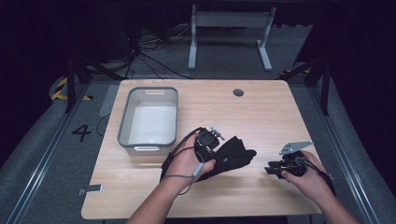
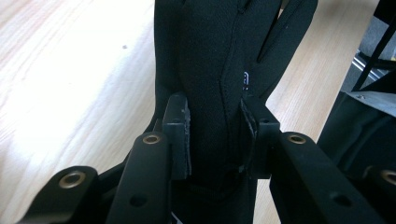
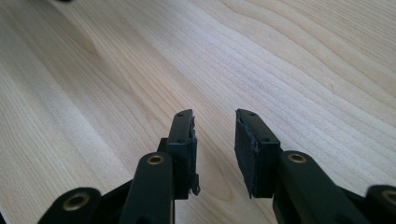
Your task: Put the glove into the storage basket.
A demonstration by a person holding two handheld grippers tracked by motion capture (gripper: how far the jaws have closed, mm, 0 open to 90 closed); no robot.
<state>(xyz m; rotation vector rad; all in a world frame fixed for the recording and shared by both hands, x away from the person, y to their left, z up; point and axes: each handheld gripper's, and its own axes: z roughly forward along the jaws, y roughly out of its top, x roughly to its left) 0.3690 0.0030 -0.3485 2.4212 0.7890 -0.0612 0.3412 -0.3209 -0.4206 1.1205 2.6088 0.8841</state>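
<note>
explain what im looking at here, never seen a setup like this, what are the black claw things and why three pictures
A person sits at a pale wooden table and holds a hand-held two-jaw tool in each hand; the black claws are those tools' jaws. The high view comes from a fixed camera above the person, looking down at the table. The other two come from small cameras riding on each tool, looking along its jaws.

On the table stands a grey plastic bin with a white inside, with nothing to be seen in it. The left gripper is closed on a black fabric glove, its pads pressing the cuff end while the glove's fingers point away. The right gripper is open, with nothing between its jaws and bare wood beneath.
</note>
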